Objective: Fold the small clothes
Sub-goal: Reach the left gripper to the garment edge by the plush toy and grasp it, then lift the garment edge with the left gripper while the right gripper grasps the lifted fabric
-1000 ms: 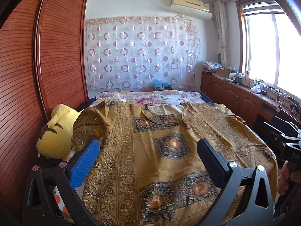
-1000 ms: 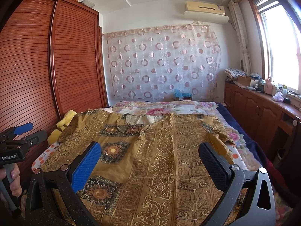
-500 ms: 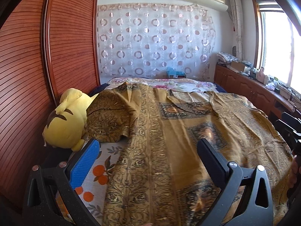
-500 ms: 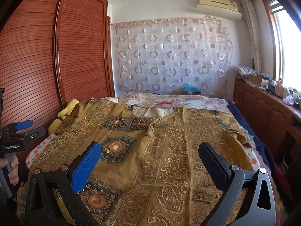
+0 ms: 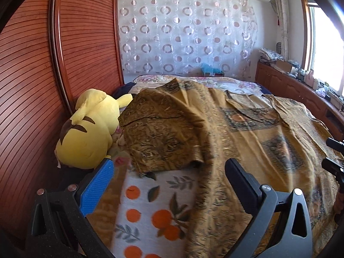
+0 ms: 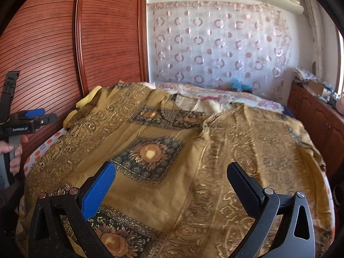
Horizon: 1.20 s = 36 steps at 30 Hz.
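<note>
A golden-brown shirt with sunflower squares and ornate bands lies spread flat on the bed point(image 6: 172, 150), and also shows in the left wrist view point(image 5: 247, 133). Its left sleeve point(image 5: 163, 137) lies folded near the plush toy. My left gripper point(image 5: 167, 172) is open and empty, above the bed's left side just short of the sleeve's edge. My right gripper point(image 6: 172, 178) is open and empty, above the lower front of the shirt. The left gripper also shows at the left edge of the right wrist view point(image 6: 32, 118), held in a hand.
A yellow plush toy point(image 5: 90, 122) lies at the bed's left edge against the wooden wardrobe point(image 5: 53, 64). An orange-print sheet point(image 5: 154, 204) shows beside the shirt. A wooden cabinet point(image 6: 318, 116) with clutter runs along the right under the window. A curtain point(image 6: 215, 49) hangs at the back.
My left gripper has swung left and down toward the sleeve and plush toy, baring the orange-print sheet. My right gripper has come down closer over the shirt. Both stayed open.
</note>
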Each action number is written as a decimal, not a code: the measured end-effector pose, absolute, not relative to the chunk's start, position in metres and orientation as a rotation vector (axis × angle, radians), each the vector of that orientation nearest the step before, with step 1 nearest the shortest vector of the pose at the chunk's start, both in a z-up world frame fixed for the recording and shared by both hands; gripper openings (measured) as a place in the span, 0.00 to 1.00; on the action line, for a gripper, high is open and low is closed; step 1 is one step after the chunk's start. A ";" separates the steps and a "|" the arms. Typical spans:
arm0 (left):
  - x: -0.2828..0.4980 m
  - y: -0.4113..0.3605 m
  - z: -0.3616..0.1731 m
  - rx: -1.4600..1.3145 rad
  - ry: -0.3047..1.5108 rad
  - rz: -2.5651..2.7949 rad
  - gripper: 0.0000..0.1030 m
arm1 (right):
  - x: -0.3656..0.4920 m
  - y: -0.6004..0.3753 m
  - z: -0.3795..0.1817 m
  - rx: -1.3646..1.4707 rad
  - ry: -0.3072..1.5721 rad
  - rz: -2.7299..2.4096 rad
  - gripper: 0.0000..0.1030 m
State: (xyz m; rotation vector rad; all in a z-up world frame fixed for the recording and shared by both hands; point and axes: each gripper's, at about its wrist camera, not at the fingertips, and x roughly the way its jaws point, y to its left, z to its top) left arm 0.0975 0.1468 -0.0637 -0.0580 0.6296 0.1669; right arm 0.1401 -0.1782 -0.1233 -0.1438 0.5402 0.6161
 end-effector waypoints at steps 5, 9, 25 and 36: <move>0.117 0.169 -0.077 -0.107 0.705 0.150 0.89 | 0.146 -0.183 -0.120 -0.167 0.580 0.634 1.00; 0.134 0.178 -0.090 -0.166 0.780 0.112 0.68 | 0.153 -0.190 -0.118 -0.163 0.616 0.636 1.00; 0.155 0.179 -0.104 -0.115 0.855 0.132 0.34 | 0.152 -0.177 -0.117 -0.158 0.589 0.599 1.00; 0.155 0.168 -0.053 -0.087 0.722 0.060 0.07 | 0.150 -0.179 -0.118 -0.157 0.586 0.600 1.00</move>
